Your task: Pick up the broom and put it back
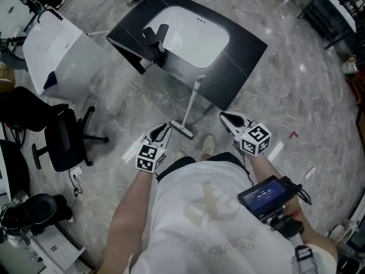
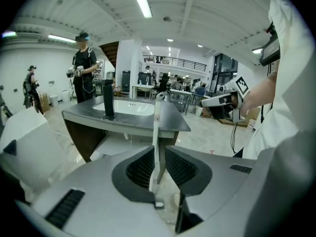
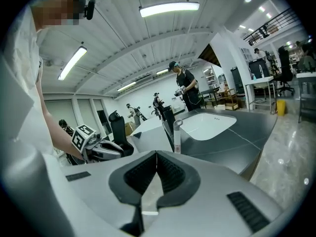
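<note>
**Sink counter** [image 1: 245, 67]: the largest item, dark-topped with a white basin [image 1: 188, 39] and a black tap [image 1: 154, 44]. It stands far centre on the grey floor [image 1: 296, 96].

**White unit** [image 1: 63, 56]: far left, apart from the counter.

**Office chair** [image 1: 63, 138]: black, near left, well clear of my working line.

**Broom** [image 1: 192, 104]: this is the task's thing. It stands tilted, with the top of its handle resting against the counter's near edge and its head on the floor just beyond my grippers. I judge this fits two stages alike: leaning there to be collected, or leaning there as its returned place. I can't tell which.

**Left gripper** [image 1: 162, 131]: its jaws are partly apart and have hold of nothing. In its own view the broom handle [image 2: 157, 132] lines up in the gap, but the head view puts it beyond the fingertips, so the pads aren't on it.

**Right gripper** [image 1: 225, 117]: near right, its jaws are closed tip to tip [image 3: 157, 153] and empty.

**Shoe** [image 1: 208, 147]: just near of the broom head.

**Handling note:** the broom only leans, so I judge a sideways knock could slide it along the counter edge. I'd work slowly near it, keep the handle centred in the left gripper view, and mind the shoe.
</note>
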Tool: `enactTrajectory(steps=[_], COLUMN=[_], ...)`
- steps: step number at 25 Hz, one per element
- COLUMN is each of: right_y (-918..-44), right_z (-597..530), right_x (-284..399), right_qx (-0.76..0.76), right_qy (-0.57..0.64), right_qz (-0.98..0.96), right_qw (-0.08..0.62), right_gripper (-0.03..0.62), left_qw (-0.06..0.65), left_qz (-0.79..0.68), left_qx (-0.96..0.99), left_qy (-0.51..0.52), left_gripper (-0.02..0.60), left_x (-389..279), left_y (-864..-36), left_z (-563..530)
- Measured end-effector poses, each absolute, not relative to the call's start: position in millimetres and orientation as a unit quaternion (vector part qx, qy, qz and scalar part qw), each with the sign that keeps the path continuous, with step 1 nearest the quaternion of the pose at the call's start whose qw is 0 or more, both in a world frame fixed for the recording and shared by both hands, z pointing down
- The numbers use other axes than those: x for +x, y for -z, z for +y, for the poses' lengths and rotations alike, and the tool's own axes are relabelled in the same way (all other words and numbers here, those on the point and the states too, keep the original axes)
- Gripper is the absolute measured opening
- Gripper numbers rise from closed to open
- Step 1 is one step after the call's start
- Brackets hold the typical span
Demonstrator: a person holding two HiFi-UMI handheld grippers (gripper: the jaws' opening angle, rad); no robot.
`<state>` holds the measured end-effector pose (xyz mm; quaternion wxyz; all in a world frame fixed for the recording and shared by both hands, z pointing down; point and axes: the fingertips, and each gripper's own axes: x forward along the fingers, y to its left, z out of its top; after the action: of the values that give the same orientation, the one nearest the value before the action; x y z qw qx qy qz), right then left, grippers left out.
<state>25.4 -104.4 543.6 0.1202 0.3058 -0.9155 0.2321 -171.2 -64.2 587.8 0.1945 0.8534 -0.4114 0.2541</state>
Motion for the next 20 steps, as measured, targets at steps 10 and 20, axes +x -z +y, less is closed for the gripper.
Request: enactTrajectory(steps=[10, 20], right_y=[-508.3, -488.1], right_z=[-77.5, -26.6], right_x=[-30.2, -43.5], right_qx=[0.3, 0.301], right_qy=[-0.22, -0.196], right_qz=[-0.924, -0.931], right_qw=[0.084, 0.07], right_gripper=[0.017, 0.017], left_qw=[0.199, 0.204], left_qz=[-0.42, -0.385], left_qx=[0.867, 0.885], left_qy=[-0.179, -0.167], left_gripper=[0.012, 0.012], left_x=[-198.7, -192.3], left_y=[-549.2, -546.8], left_z=[-25.3, 4.5])
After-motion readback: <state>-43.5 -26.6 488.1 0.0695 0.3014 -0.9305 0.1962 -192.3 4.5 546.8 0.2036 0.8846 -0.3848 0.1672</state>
